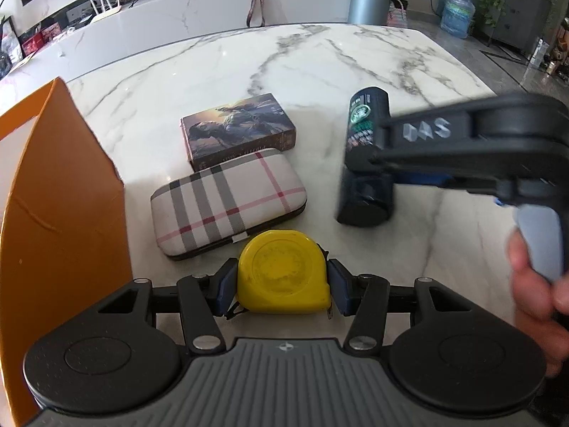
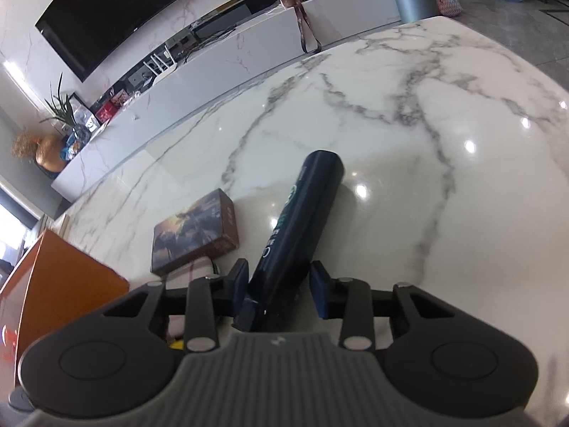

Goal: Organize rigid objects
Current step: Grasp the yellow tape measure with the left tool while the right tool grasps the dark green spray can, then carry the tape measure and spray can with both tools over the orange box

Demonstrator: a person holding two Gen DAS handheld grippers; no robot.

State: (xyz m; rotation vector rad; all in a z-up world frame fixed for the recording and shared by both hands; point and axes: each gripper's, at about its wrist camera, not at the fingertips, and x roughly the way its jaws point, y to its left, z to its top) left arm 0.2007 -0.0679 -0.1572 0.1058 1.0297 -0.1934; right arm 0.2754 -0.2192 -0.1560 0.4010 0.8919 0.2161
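Note:
My left gripper has its pads on both sides of a yellow tape measure on the marble table. Just beyond it lie a plaid hard case and a picture-printed box. My right gripper straddles a dark cylindrical bottle that lies on the table; a gap shows between the right pad and the bottle. In the left wrist view the right gripper comes in from the right over the same bottle.
An orange box with raised flaps stands at the left edge of the table; it also shows in the right wrist view. Bare marble stretches beyond and right of the bottle. A TV stand and grey bin stand past the table's far edge.

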